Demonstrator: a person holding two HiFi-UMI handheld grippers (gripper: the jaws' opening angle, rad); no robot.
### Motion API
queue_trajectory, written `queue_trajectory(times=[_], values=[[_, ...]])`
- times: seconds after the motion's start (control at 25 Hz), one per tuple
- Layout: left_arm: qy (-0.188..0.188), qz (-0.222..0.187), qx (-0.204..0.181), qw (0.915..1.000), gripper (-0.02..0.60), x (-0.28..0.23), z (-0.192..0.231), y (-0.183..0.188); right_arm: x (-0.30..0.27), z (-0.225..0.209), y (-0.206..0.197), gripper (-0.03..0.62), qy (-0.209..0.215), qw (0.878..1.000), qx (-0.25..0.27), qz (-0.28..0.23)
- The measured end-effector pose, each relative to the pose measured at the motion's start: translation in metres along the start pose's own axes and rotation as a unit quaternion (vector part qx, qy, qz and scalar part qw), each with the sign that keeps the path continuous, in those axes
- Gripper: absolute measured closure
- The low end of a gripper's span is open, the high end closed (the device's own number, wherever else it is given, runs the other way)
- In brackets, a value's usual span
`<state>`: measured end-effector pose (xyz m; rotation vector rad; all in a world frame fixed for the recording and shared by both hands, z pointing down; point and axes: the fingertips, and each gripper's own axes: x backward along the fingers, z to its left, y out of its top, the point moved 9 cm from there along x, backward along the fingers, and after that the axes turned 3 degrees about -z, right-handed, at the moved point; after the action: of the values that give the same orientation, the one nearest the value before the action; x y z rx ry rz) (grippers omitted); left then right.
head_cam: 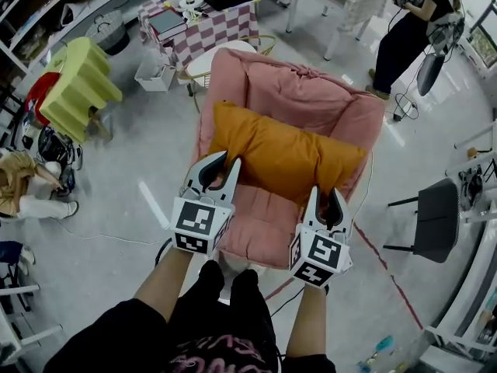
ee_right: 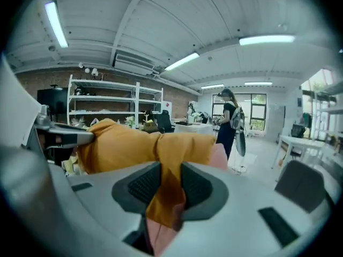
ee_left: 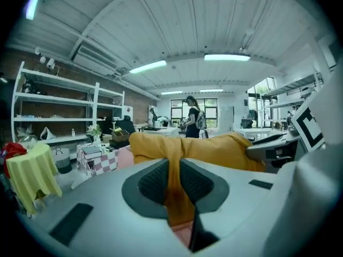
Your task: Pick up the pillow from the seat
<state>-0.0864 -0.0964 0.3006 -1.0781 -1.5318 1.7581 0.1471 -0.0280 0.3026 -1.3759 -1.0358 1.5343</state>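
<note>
An orange pillow lies across the pink padded chair in the head view. My left gripper is shut on the pillow's near left corner; in the left gripper view the orange fabric is pinched between the dark pads. My right gripper is shut on the pillow's near right edge. The right gripper view shows a fold of pillow squeezed between its pads, with pink seat below.
A checkered table with books and a box stands behind the chair. A yellow-green stool is at the left, a dark chair at the right. One person stands at the back right, another crouches at the left.
</note>
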Motion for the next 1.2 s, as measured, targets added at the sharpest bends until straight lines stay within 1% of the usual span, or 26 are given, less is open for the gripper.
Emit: queue_trajectory(times=[0.32, 0.68, 0.88, 1.2], values=[[0.004, -0.040, -0.004, 0.9992, 0.517, 0.025, -0.007, 0.037, 0.031, -0.001, 0.033, 0.464, -0.004, 0.999, 0.005, -0.038], [0.003, -0.087, -0.016, 0.9961, 0.520, 0.061, -0.018, 0.075, 0.074, -0.001, 0.068, 0.467, -0.012, 0.996, 0.013, -0.084], [-0.001, -0.114, -0.029, 0.9931, 0.520, 0.071, -0.022, 0.099, 0.089, -0.003, 0.088, 0.467, -0.018, 0.994, 0.012, -0.107], [-0.009, -0.134, -0.037, 0.9902, 0.522, 0.072, -0.027, 0.116, 0.098, -0.009, 0.101, 0.473, -0.029, 0.991, 0.013, -0.128]])
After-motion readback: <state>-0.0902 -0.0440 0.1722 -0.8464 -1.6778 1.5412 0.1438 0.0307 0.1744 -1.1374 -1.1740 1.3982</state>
